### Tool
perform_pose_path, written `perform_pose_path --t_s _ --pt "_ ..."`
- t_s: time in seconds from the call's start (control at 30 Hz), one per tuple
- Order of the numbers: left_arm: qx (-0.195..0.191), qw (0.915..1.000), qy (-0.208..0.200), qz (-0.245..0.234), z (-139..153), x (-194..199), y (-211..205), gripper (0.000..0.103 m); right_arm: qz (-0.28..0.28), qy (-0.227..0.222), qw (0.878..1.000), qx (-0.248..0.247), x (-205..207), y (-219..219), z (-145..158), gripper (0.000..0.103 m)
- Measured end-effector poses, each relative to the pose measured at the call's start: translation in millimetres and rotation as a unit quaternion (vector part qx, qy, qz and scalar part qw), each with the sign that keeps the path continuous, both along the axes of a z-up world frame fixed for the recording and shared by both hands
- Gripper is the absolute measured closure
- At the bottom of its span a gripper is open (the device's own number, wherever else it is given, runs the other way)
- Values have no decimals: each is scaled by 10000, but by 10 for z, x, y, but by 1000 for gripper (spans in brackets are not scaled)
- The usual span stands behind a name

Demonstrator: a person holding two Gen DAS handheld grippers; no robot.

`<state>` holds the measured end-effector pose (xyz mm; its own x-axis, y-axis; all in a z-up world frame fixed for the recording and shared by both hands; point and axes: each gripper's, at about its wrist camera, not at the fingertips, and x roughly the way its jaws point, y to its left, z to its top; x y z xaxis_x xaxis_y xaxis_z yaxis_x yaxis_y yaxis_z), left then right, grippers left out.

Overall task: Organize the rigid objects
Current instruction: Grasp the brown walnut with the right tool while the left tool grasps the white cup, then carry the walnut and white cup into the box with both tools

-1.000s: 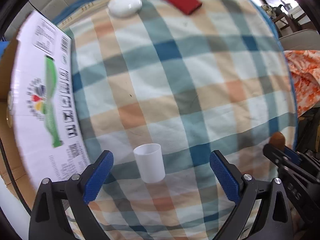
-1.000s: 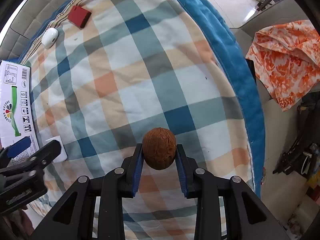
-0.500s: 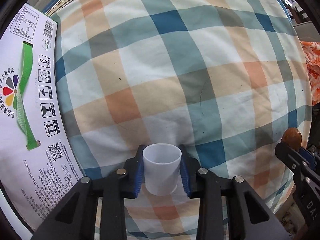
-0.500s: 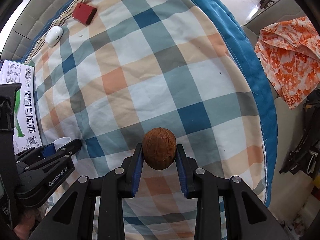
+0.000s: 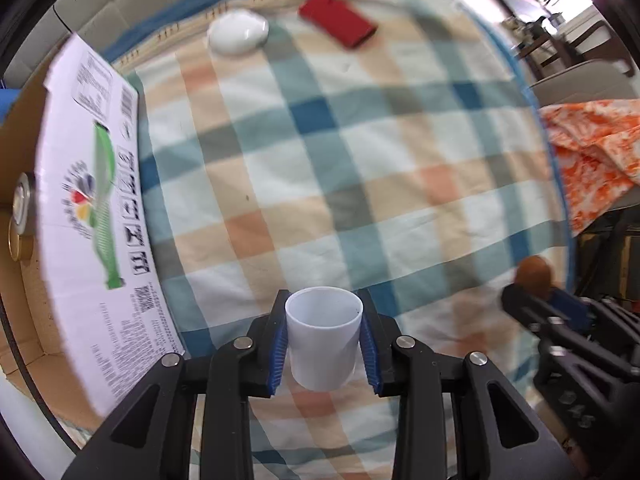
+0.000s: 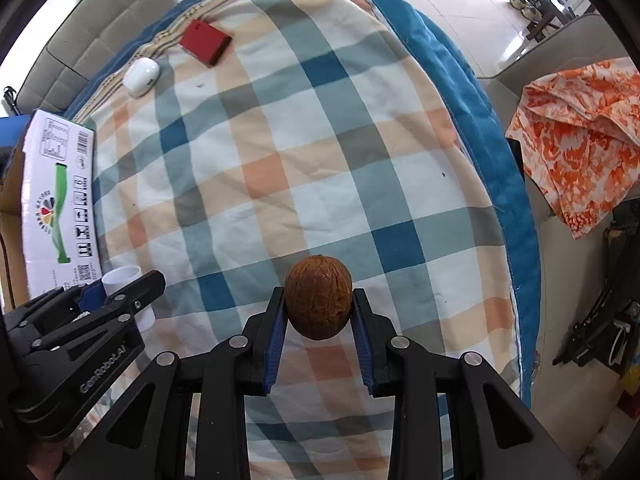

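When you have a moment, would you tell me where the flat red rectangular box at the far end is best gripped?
Grip the flat red rectangular box across its two long edges, coming down from above: it lies flat on the checked cloth, so only its thin sides offer the fingers parallel faces.

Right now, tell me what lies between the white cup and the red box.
Only bare checked cloth lies between the white cup and the red box, in the left wrist view.

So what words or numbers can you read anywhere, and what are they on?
"GenRobot.AI": on the side of the left gripper, seen from the right wrist view.
Cardboard box: a barcode, small print, handling signs and a colourful logo, all too small or blurred to read.
Nothing else shows any writing.
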<state>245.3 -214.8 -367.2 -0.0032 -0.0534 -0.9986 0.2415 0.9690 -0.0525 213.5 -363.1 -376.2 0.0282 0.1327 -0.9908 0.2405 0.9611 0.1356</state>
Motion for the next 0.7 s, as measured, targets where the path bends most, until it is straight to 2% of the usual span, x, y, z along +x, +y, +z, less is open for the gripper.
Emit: perform_pose_path --t_s 0.17,0.23,0.37,0.53,0.7 --pt "-421 9980 -473 60 588 -43 181 74 273 -330 9991 8 11 188 408 69" --pt "-551 9958 -725 121 871 -39 347 74 428 -502 9978 53 26 345 620 69" --pt "-705 9916 -1025 345 1228 11 773 74 760 -801 9937 201 57 741 982 69" --pt "-752 9851 -1324 793 1571 -29 1517 74 1282 -1084 9844 520 98 1515 1301 69" --pt "-594 9794 -1450 1276 1598 -82 2287 74 1718 -1119 9763 689 146 2339 1333 69"
